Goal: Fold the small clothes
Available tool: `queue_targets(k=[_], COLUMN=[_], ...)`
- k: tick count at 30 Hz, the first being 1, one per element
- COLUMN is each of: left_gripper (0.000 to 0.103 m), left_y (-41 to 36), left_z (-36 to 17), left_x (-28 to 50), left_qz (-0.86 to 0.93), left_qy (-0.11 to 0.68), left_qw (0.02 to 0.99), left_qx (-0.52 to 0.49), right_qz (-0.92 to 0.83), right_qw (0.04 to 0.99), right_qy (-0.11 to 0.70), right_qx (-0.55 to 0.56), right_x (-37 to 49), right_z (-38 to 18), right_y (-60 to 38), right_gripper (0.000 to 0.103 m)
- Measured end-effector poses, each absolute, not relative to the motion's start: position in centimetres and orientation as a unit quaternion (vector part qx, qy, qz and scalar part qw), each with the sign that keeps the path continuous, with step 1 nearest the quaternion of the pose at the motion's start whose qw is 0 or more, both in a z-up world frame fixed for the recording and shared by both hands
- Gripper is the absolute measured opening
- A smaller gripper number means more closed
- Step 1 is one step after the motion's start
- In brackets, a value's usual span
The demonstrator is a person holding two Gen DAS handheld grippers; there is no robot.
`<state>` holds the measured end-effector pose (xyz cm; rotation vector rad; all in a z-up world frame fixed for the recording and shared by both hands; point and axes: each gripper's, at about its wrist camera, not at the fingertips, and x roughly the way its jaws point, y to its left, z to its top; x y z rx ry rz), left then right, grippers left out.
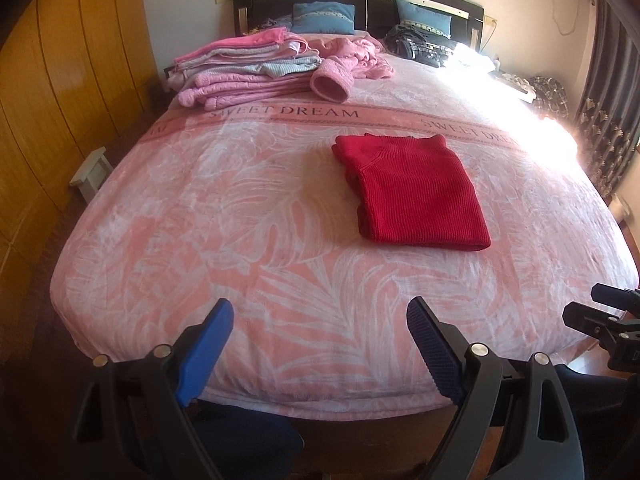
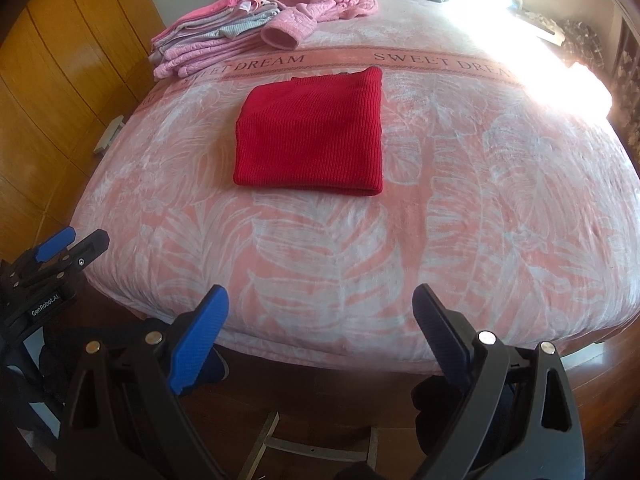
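Viewing from the bed's foot, we found the folded red sweater point(image 2: 310, 136) mid-bed, well ahead of both wide-open, empty tools: left tool point(image 1: 320, 344), right tool point(image 2: 320, 332) seemingly nearer.

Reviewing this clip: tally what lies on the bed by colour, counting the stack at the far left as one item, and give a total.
Red: 1, the folded sweater
Pink: 2, the stack and the loose jacket
Blue: 2, the pillows
Dark: 1, the heap at the headboard
Total: 6
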<state>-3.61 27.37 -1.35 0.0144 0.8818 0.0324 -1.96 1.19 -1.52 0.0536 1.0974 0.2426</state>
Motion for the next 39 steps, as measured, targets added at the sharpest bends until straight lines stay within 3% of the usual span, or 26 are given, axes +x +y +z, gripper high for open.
queue_targets(k=[39], left_gripper=[0.089], left_y=[26.55], left_z=[-1.94], left_x=[-4.24], left_qz=[0.02], left_qy=[0.424], left_qw=[0.905], left_qx=[0.028], right_qz=[0.08], right_qw=[0.849], right_qy=[0.521], right_qx=[0.014], right_x=[-1.58], right_z=[-2.15], right_y=[1.43], right_gripper=[0.093])
